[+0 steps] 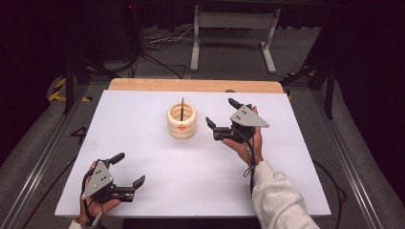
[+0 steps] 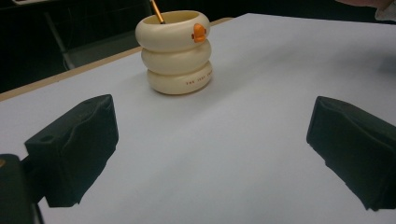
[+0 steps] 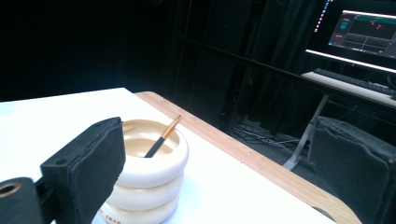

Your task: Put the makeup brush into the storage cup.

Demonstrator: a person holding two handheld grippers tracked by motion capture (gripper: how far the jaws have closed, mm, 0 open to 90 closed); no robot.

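Pencil (image 1: 182, 108) sits in holder (image 1: 181, 121); my R gripper (image 1: 221, 113) is spread wide, empty. I'd back off straight, w/o clipping the rim.

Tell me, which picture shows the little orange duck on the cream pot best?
The left gripper view: there the orange duck sits big and sharp on the top ring of the cream pot. In the high view it is a tiny orange dot on the pot's near side. The right gripper view looks at the pot's other side.
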